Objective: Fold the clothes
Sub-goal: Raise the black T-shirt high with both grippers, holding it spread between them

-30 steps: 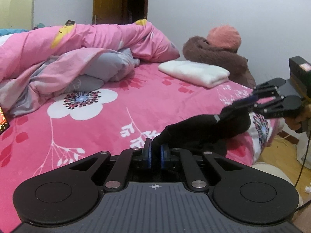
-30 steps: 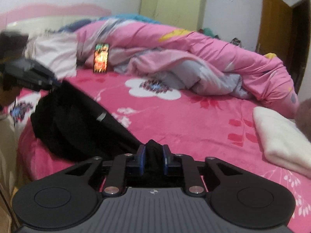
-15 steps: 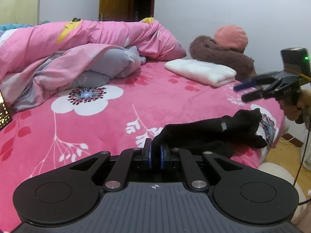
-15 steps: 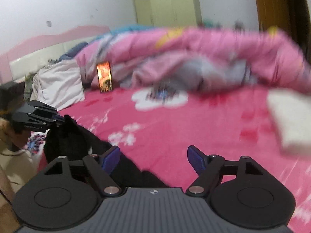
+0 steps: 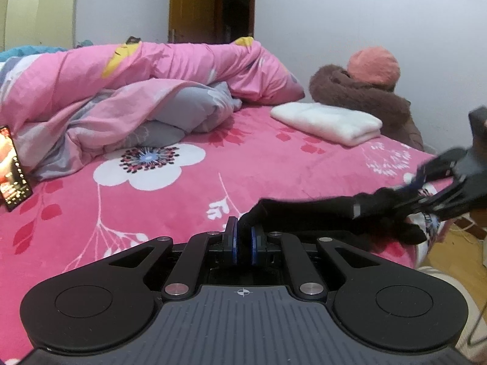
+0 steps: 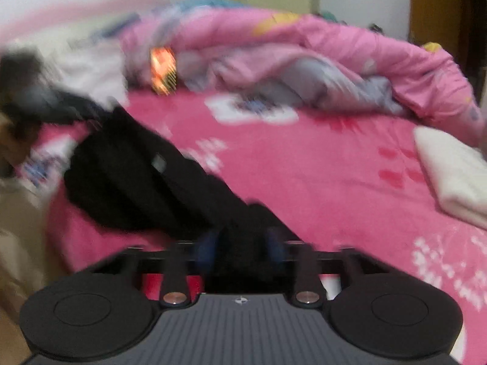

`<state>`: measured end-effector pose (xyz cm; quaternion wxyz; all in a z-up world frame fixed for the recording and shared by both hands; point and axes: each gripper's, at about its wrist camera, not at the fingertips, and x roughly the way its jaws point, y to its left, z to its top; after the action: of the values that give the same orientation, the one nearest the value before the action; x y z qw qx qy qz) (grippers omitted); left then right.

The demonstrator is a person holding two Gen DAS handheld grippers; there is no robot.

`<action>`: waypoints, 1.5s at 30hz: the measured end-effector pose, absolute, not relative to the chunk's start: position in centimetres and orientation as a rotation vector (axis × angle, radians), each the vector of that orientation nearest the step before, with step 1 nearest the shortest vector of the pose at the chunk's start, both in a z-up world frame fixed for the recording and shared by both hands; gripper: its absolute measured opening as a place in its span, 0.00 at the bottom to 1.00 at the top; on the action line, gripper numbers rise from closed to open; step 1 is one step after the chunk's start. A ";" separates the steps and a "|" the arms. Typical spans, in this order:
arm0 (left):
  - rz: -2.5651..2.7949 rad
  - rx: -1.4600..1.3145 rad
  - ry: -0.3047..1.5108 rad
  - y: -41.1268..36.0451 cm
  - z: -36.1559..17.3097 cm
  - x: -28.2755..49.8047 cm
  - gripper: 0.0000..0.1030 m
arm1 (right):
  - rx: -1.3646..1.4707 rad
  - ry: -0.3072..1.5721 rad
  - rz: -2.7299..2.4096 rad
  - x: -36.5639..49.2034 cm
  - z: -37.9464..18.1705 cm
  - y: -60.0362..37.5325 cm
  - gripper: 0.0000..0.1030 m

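Black garment (image 5: pixel 322 210) stretched along near edge of bed (image 5: pixel 188 188). Left gripper (image 5: pixel 242 243) jaws narrow, pinching one end. Right gripper (image 6: pixel 240 248) jaws astride other end; blurred, grip cannot tell.

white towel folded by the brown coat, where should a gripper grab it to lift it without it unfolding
Probably at the rounded folded edge of the white towel, the thick side facing the bed's foot. Coming in low and level from that side should pinch all layers together. It lies flat on the bed with open space in front.
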<state>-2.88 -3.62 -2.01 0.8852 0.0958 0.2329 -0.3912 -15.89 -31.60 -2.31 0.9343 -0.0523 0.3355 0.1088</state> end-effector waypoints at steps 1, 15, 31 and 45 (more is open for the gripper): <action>-0.805 0.196 0.473 -3.5 -1.7 -3.2 0.07 | -0.104 0.670 0.207 -16.1 -2.1 -31.4 0.13; -0.659 0.119 0.222 0.1 6.1 -8.7 0.06 | -0.123 0.164 0.013 -20.3 9.6 -26.7 0.10; -0.586 0.044 -0.239 4.1 21.1 -16.4 0.06 | -0.210 -0.290 -0.016 -25.2 26.0 -21.8 0.08; -0.584 0.037 -0.410 2.7 25.2 -18.4 0.06 | -0.252 -0.432 -0.055 -28.2 29.8 -21.7 0.07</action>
<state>-18.41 2.66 25.20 0.9369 0.0181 -0.2008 -0.2858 -28.20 -21.71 29.81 0.9686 -0.1245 -0.2136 -0.0274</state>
